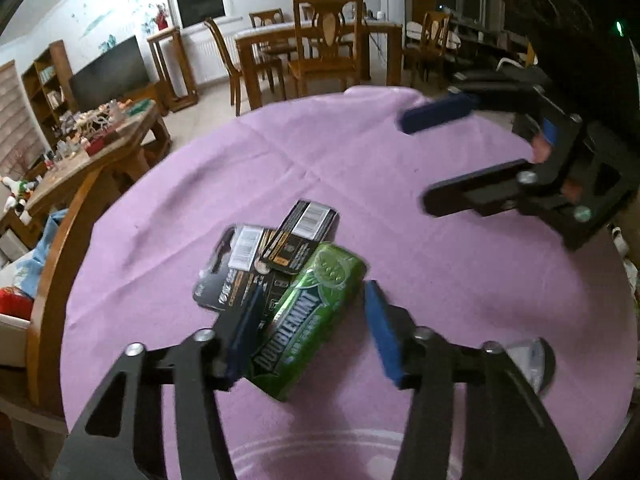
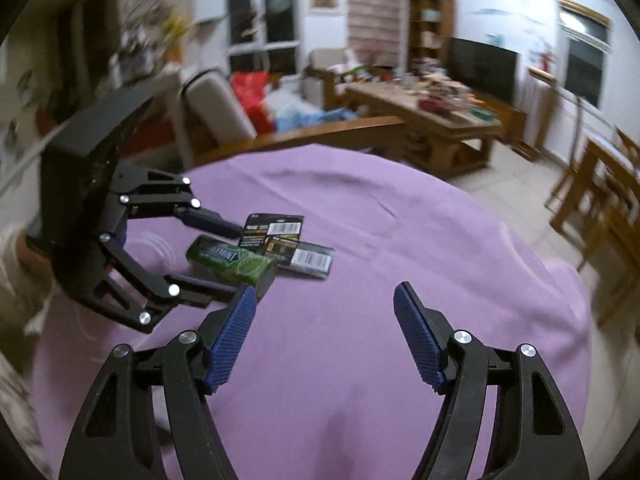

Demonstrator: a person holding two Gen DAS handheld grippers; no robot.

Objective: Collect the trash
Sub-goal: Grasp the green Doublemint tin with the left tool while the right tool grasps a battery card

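Note:
A green Doublemint gum box (image 1: 310, 318) lies on the purple tablecloth (image 1: 320, 168), partly on top of black battery cards (image 1: 272, 252). My left gripper (image 1: 312, 320) is open and straddles the gum box, its blue pads on either side without closing on it. In the right wrist view the gum box (image 2: 232, 260) and cards (image 2: 288, 244) lie at centre left, with the left gripper (image 2: 236, 264) around the box. My right gripper (image 2: 324, 320) is open and empty above bare cloth, right of the trash; it also shows in the left wrist view (image 1: 416, 160).
A white bowl rim (image 1: 348, 448) shows at the bottom edge under the left gripper. A wooden chair back (image 2: 304, 132) borders the table's far side. A cluttered coffee table (image 2: 432, 108), a TV and a dining set stand beyond.

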